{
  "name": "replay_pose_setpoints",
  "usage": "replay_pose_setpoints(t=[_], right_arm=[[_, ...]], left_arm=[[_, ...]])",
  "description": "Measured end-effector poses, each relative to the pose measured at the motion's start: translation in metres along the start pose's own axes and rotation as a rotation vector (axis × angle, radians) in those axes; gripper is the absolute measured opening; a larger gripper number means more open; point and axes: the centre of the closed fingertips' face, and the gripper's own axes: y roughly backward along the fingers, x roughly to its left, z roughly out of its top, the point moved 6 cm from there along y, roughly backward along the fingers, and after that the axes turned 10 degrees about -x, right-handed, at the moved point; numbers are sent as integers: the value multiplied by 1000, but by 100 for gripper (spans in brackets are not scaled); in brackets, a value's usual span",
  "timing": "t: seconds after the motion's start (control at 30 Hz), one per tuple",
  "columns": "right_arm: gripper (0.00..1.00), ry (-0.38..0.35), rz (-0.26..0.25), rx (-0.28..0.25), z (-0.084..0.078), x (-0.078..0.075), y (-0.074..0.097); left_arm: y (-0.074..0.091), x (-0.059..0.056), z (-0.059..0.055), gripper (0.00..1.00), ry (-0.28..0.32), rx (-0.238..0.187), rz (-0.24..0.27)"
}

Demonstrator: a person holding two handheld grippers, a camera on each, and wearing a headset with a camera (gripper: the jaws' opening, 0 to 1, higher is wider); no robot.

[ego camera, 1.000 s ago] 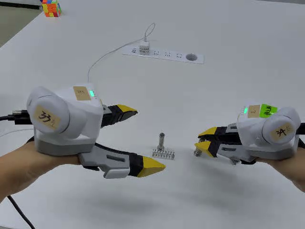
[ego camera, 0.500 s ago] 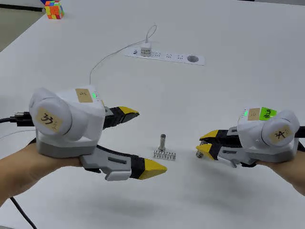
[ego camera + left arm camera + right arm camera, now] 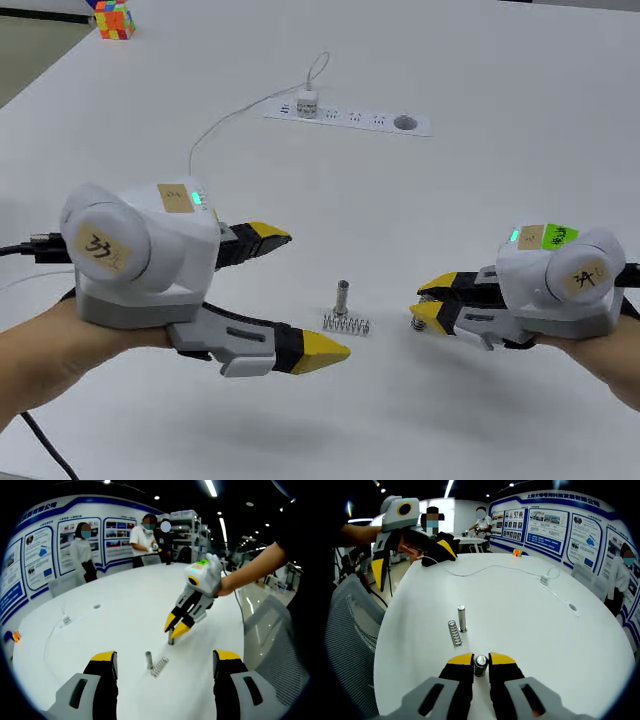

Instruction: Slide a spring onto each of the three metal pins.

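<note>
Bright overhead light — fisheye-warped edges

The head view looks down from close above the worktop (image 3: 480,170). The two gripper views sit low, facing each other across it; all three share the upright pin (image 3: 341,296) and loose spring (image 3: 345,323).

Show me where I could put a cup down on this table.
Free: the wide bare table from the power strip down to the left claw and right claw. Crowded: between them, where a standing pin and a spring sit beside the held pin.
</note>
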Motion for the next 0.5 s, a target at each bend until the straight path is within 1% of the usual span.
replay_pose_setpoints(t=[0.13,0.2,0.5], right_arm=[[14,-5,-5,1,1,0,1],[14,-12,-7,-7,3,0,2],[15,5,-35,-33,16,-1,8]], left_arm=[[0,-1,0,80,-1,1,-3],[0,-1,1,80,-2,-3,-2],[2,1,4,80,-7,-14,10]])
